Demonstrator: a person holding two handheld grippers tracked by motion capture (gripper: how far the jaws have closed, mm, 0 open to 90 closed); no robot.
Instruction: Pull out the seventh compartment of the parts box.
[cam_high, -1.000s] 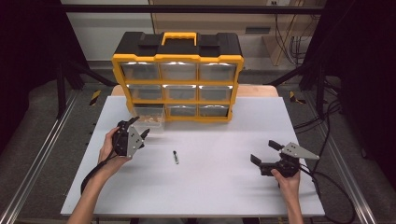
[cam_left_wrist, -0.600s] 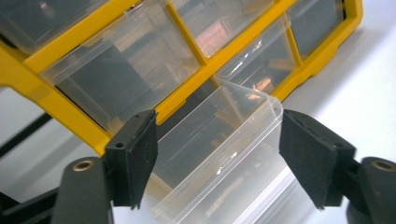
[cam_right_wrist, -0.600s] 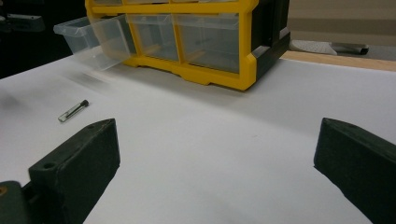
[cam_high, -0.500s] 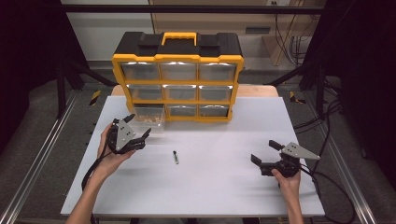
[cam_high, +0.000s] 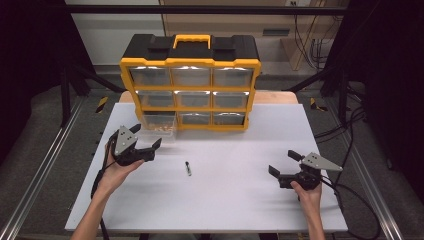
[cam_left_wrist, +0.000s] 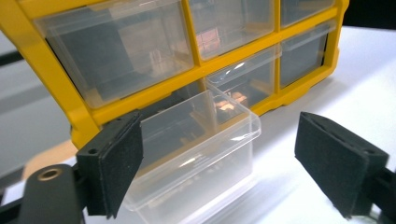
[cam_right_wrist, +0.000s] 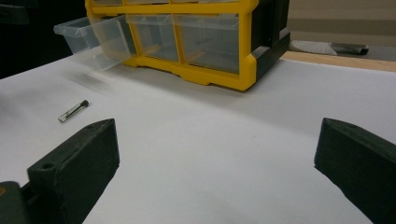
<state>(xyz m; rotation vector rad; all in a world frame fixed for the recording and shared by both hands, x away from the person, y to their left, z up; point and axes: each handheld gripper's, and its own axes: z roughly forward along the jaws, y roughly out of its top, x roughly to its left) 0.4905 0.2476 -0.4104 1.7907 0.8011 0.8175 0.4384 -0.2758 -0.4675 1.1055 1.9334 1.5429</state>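
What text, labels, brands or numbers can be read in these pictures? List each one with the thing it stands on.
None can be read.
Yellow and black drawer cabinet: no brand or label shows on its frame, handle or clear drawers.
Pulled-out clear drawer: plain, no marking.
Small pen-like item on the white table: too small to tell any print.
Yellow-and-black striped marks on the floor are a pattern, not writing.

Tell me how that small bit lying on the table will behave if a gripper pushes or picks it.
The bit looks slim and round, so it will probably roll sideways when nudged. It lies flat on the smooth white table, so jaws may struggle to get under it and could skid it along. It seems small and rigid, likely light and not bendy.
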